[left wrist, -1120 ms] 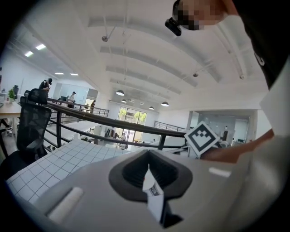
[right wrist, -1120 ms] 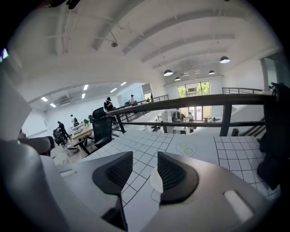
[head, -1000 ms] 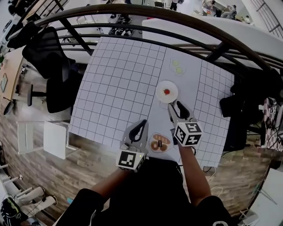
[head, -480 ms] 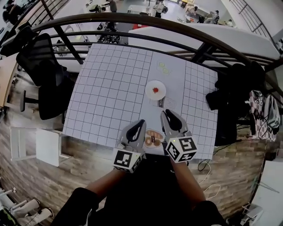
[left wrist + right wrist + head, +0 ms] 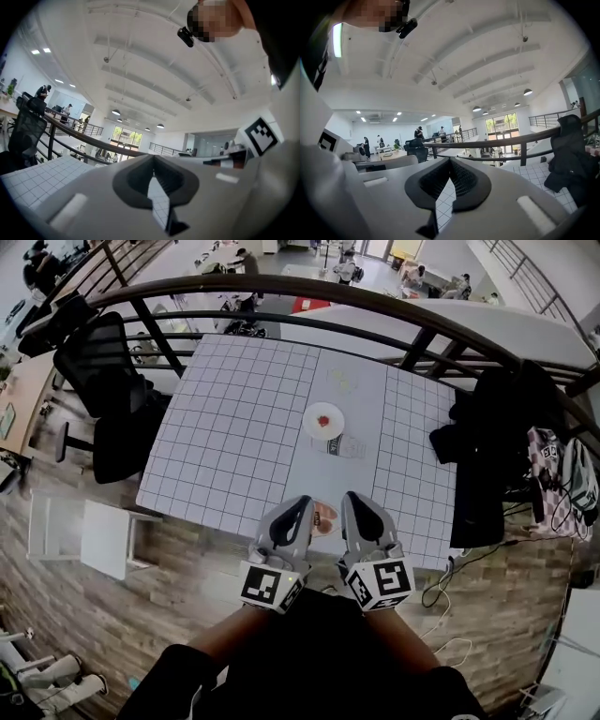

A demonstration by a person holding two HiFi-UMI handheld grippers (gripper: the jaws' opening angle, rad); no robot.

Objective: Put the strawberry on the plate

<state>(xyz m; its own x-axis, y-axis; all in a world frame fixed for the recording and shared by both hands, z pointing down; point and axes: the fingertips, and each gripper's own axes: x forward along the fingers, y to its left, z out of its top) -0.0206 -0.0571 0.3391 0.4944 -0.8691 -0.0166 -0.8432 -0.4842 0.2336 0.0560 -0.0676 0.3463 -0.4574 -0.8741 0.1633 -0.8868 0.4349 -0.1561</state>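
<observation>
The red strawberry (image 5: 324,420) lies on the small white plate (image 5: 309,426) near the middle of the gridded table (image 5: 234,427). Both grippers hang side by side over the table's near edge, well short of the plate. My left gripper (image 5: 305,501) is shut and holds nothing; in the left gripper view the left gripper (image 5: 153,164) shows its jaws meeting at the tips. My right gripper (image 5: 350,498) has just been closing with nothing between its jaws. In the right gripper view the right gripper (image 5: 450,161) stands shut and empty.
A small dish of doughnuts (image 5: 326,517) sits at the near table edge between the two grippers. A packet (image 5: 339,446) lies just this side of the plate. A black chair (image 5: 94,371) stands left of the table, dark bags (image 5: 487,446) to its right, and a curved railing (image 5: 375,292) beyond.
Both grippers drew back from the plate towards the person and rose. The right gripper's jaws went from open to shut. The strawberry stays on the plate.
</observation>
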